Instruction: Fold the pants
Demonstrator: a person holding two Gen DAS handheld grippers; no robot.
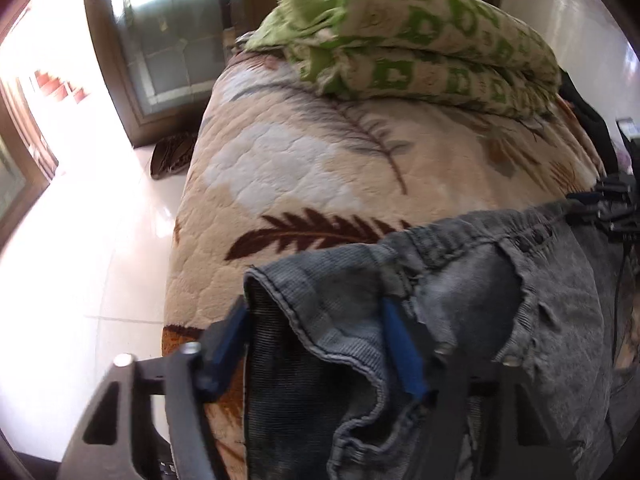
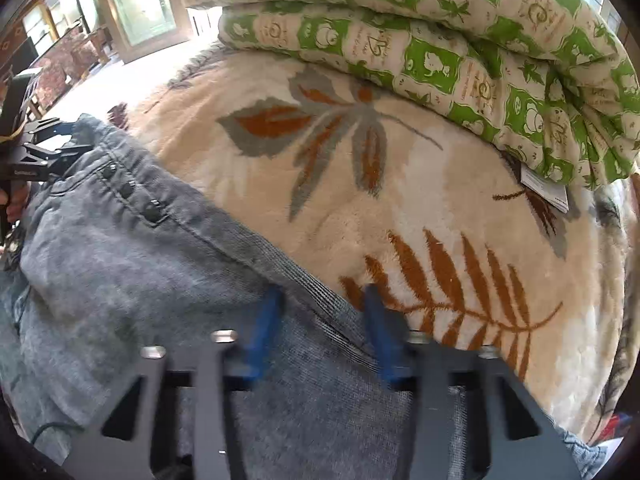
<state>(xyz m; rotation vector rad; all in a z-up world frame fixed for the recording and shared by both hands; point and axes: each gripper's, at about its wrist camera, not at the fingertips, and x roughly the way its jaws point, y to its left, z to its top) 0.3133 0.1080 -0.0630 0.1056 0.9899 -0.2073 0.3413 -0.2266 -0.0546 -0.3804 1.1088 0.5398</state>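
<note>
Grey washed pants (image 1: 472,288) lie on a beige leaf-patterned bed cover (image 1: 304,168), waistband toward the far side. My left gripper (image 1: 316,320) has its blue-padded jaws spread wide, with one corner of the waistband bunched between them. The other gripper shows at the right edge of this view (image 1: 612,208). In the right wrist view the pants (image 2: 132,256) fill the lower left. My right gripper (image 2: 320,312) is open, straddling the ribbed waistband edge (image 2: 320,292). The left gripper shows at the far left of that view (image 2: 40,148).
A folded green-and-cream quilt (image 2: 460,52) is stacked at the far end of the bed cover (image 2: 360,200). White tiled floor (image 1: 88,240) lies left of the bed, with a glass-panelled wooden door (image 1: 168,40) beyond.
</note>
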